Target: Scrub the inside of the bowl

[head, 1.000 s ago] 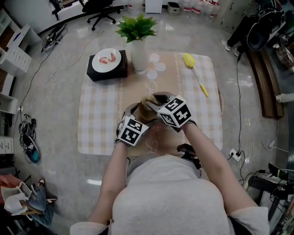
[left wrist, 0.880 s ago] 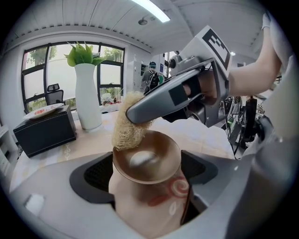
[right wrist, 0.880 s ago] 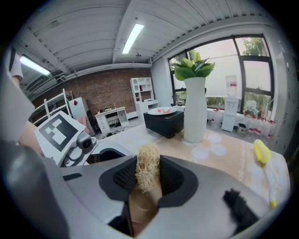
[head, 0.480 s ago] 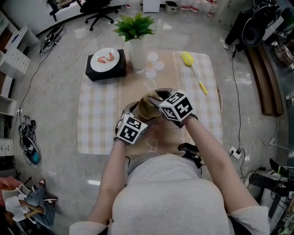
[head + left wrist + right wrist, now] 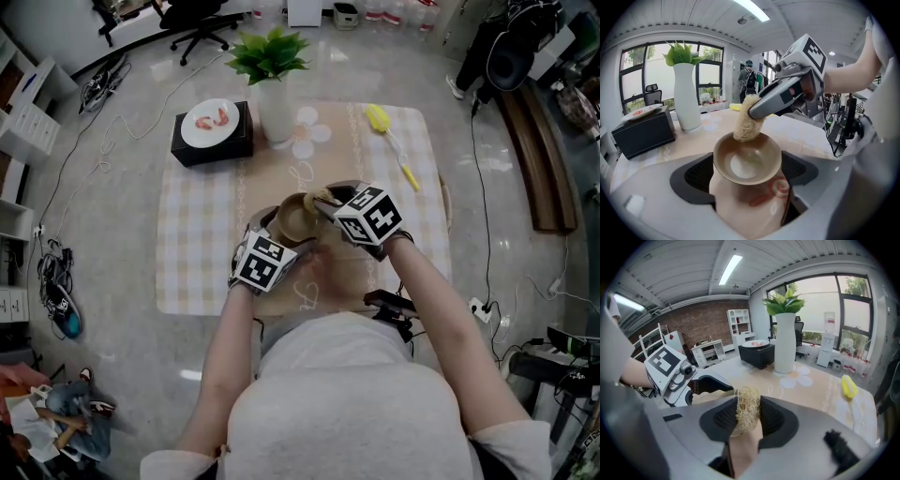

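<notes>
A tan bowl (image 5: 747, 159) sits between the jaws of my left gripper (image 5: 747, 174), which is shut on it and holds it above the table; the same bowl (image 5: 296, 217) shows mid-table in the head view. My right gripper (image 5: 747, 416) is shut on a straw-coloured loofah scrubber (image 5: 747, 412). That scrubber (image 5: 746, 125) presses on the bowl's far inner rim, with the right gripper (image 5: 754, 110) reaching in from the upper right. In the head view the left gripper (image 5: 272, 246) is just below-left of the bowl and the right gripper (image 5: 330, 208) is at its right.
A white vase with a green plant (image 5: 274, 105) stands at the table's far side, beside a black box bearing a white plate of food (image 5: 212, 125). A yellow brush (image 5: 389, 136) lies at the far right of the checked tablecloth (image 5: 197, 234).
The right gripper with the scrubber has shifted slightly right and toward the far side over the bowl. The left gripper and bowl have stayed nearly in place.
</notes>
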Action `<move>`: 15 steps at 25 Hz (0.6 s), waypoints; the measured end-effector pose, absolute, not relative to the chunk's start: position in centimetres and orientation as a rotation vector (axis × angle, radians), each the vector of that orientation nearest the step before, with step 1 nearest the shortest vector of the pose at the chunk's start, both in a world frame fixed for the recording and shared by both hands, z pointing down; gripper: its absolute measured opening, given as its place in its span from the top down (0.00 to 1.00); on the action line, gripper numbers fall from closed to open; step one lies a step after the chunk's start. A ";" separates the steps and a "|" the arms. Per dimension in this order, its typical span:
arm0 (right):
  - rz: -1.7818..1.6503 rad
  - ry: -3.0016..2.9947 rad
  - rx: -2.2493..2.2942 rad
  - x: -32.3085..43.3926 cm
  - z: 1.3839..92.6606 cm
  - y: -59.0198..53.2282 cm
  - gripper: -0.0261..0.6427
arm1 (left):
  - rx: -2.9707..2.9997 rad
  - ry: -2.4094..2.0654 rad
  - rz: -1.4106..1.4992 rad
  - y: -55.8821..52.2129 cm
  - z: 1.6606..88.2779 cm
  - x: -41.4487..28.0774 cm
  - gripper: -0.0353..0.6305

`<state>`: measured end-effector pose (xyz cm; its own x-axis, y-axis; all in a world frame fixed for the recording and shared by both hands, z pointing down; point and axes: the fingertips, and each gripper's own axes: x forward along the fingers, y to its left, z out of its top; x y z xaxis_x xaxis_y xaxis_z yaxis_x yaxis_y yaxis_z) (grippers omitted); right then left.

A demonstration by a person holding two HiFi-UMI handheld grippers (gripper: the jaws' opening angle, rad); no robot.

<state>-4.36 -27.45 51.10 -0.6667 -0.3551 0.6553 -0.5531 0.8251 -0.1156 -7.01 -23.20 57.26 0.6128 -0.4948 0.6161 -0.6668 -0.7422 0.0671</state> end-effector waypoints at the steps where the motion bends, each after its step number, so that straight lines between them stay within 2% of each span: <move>1: 0.405 -2.360 0.657 -4.2 51.1 -27.3 0.80 | 2.547 -0.941 0.849 -23.1 57.3 -7.0 0.25; 15: 0.506 -2.318 0.537 -3.5 51.8 -24.9 0.80 | 2.534 -0.940 0.864 -23.0 57.5 -7.1 0.25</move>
<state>-3.46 -24.87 51.77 -0.6730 -0.2343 0.7015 -0.5053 0.8383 -0.2048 -7.13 -23.02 57.53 0.6044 -0.4868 0.6306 -0.6692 -0.7398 0.0703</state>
